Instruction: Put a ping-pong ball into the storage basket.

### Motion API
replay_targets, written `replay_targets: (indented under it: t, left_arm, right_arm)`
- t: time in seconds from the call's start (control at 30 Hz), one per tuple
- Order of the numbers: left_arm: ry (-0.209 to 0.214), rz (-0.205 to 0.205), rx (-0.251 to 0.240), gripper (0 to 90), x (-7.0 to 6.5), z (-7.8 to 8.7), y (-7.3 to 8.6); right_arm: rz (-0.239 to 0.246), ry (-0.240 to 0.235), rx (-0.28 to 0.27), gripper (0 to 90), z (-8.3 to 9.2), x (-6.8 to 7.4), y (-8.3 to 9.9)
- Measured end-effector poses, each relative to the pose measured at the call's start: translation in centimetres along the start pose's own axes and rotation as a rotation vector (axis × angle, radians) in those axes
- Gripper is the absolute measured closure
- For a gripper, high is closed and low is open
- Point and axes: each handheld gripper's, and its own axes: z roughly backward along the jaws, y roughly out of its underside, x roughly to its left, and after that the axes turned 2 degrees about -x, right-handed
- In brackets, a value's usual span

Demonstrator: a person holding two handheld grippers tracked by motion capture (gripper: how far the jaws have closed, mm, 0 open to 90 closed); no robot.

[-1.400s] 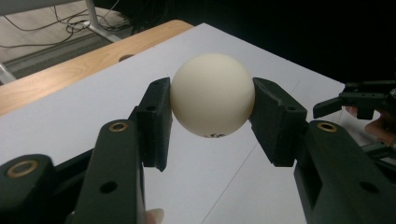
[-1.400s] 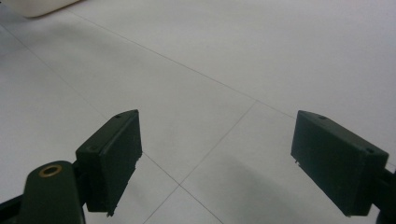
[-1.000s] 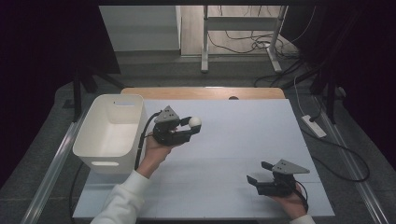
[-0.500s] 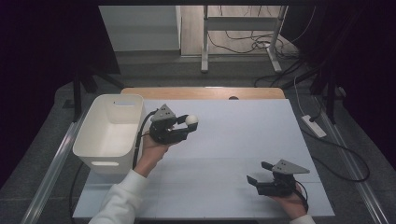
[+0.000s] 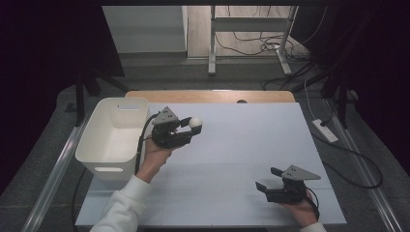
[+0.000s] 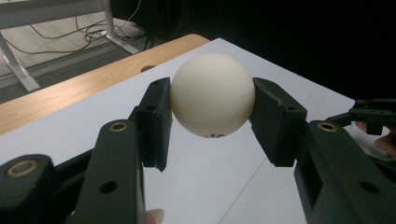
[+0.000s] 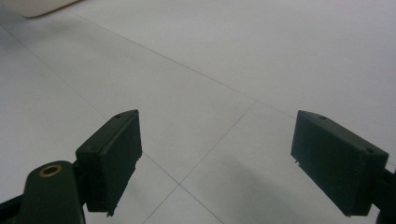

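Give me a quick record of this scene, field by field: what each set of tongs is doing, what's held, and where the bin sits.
left tongs: shut on the white ball, held above the table
right tongs: open, nothing between the jaws, low over the table's near right part
white bin: at the table's left edge, nothing seen inside
table: white top with thin seams
likely next move: ball goes to the bin, a guess
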Motion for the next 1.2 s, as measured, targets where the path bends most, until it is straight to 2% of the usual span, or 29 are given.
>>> replay_targets:
  t: [1.2]
  left_arm:
    - [-0.03, 0.007, -0.014, 51.1, 0.82, 1.03, -0.16]
  right_arm:
    - [0.002, -0.004, 0.004, 16.3, -0.09, 0.08, 0.02]
